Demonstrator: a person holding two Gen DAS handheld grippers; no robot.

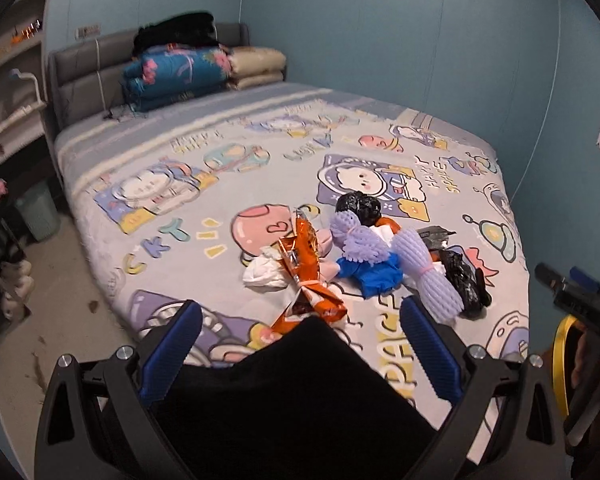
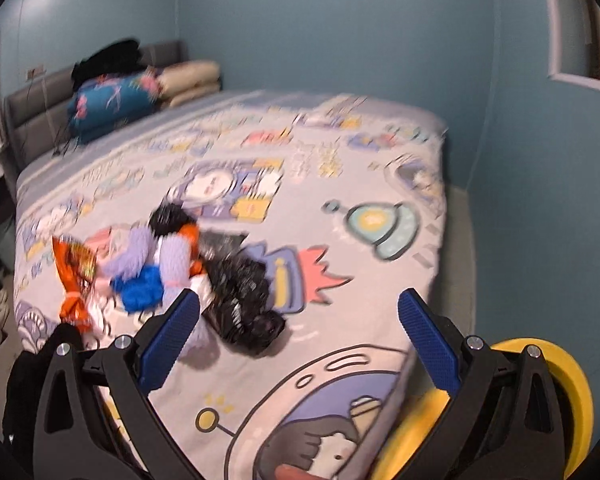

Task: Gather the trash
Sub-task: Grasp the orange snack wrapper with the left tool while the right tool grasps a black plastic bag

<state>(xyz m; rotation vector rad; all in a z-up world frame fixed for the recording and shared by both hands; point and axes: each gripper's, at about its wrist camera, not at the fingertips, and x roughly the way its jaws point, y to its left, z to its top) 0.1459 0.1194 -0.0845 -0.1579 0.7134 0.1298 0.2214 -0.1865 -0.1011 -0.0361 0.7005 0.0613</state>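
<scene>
Left gripper (image 1: 300, 340), fingers spread wide, with a black bag (image 1: 292, 396) bulging between them, not pinched. Right gripper (image 2: 300, 338) likewise released, holding nothing. Trash pile on the cartoon bedsheet (image 1: 228, 184): orange snack wrapper (image 1: 308, 276) at 12 o'clock of the left gripper, purple foam netting (image 1: 420, 264) at 1 o'clock.

Bed sheet (image 1: 260, 152) print read "HAPPY SPACE" beside the astronaut cartoon. Large yellow "SPACE" lettering ran near the sheet's front edge. Orange snack wrapper (image 1: 308, 276) lettering was not legible.
</scene>
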